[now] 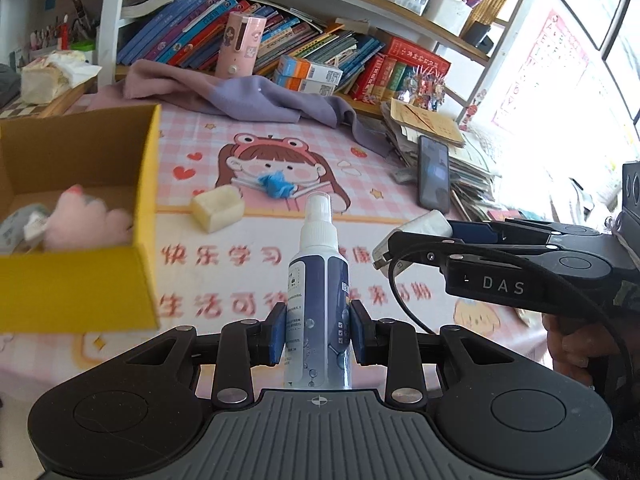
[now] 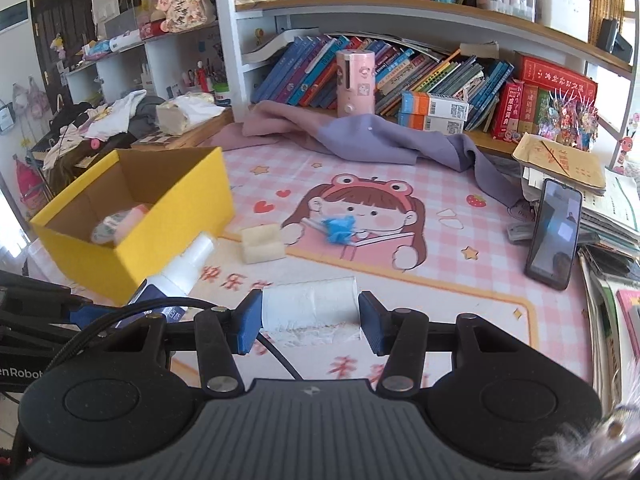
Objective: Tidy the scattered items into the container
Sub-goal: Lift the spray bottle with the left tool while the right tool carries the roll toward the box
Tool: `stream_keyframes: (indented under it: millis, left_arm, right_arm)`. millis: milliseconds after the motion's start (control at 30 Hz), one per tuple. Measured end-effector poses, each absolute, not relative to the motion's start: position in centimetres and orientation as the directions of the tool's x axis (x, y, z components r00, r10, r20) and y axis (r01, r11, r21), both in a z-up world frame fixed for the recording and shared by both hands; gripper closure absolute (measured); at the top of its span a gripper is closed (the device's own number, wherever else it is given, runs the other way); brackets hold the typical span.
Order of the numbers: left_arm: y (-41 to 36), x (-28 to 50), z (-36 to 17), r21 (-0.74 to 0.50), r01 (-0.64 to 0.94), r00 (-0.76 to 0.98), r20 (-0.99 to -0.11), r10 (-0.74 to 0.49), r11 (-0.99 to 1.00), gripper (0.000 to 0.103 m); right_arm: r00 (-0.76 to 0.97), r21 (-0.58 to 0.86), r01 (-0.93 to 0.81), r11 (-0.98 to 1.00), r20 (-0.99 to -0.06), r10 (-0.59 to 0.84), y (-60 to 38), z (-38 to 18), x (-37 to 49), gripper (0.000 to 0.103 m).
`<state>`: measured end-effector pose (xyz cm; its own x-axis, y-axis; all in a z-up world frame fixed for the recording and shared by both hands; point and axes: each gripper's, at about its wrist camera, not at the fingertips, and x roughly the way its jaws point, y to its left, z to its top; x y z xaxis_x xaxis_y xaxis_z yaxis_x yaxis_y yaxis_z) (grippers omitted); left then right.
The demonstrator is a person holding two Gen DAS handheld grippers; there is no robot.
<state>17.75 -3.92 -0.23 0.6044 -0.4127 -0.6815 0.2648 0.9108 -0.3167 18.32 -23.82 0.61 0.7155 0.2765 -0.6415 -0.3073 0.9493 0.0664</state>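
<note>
The left gripper [image 1: 318,330] clamps one spray bottle [image 1: 318,280]; the right gripper [image 2: 311,316] pinches one white roll [image 2: 310,306]. Two items lie on the mat [image 2: 480,312]: one cream block [image 2: 262,244] and one blue tuft [image 2: 339,231], beside one yellow box [image 2: 172,224].

Right gripper [image 2: 311,322] clamps a white roll [image 2: 310,306] (yellow box [image 2: 176,236] beyond-left).

Bright window glare, fisheye-warped edges
</note>
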Motion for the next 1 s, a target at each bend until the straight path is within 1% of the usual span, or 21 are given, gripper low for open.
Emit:
stream_keyframes:
  millis: [267, 500, 1000]
  left_arm:
    - [0.4, 11.8, -0.6, -0.332, 0.270, 0.599, -0.677, -0.427, 0.904, 0.072]
    - [3.6, 7.5, -0.9, -0.345, 0.246, 0.591, -0.688, -0.422, 0.906, 0.072]
    - [9.5, 2.7, -0.5, -0.343, 0.134, 0.649, -0.678, -0.344, 0.930, 0.072]
  right_arm:
    - [0.718, 0.043, -0.281, 0.959, -0.653, 0.240, -18.8, 0.4, 11.4, 0.054]
    - [0.698, 0.036, -0.294, 0.955, -0.674, 0.241, -14.9, 0.1, 6.4, 0.054]
    - [0.664, 0.008, -0.439, 0.898, -0.671, 0.331, -7.5, 0.6, 3.3, 0.054]
